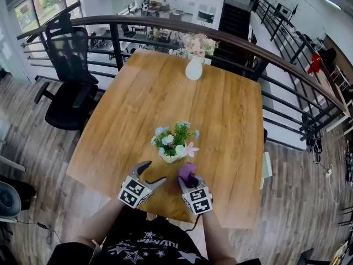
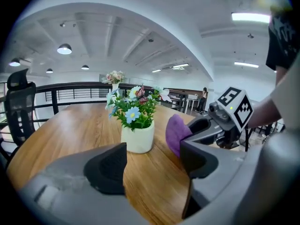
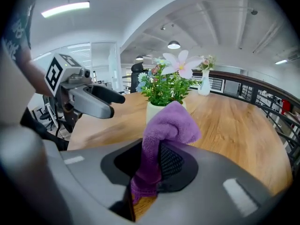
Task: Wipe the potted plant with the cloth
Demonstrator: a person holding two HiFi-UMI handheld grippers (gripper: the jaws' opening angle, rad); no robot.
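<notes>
Right hand-held gripper [image 3: 154, 165] — cloth [image 3: 168, 123] pinched, plainest own view | left hand-held gripper [image 2: 154, 161] wide, empty

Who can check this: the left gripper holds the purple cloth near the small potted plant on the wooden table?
Wrong gripper. The right gripper holds the purple cloth, pinched between its jaws in the right gripper view; the left gripper is open and empty. The cloth is near the potted plant on the wooden table.

No legible text, labels or numbers anywhere.
</notes>
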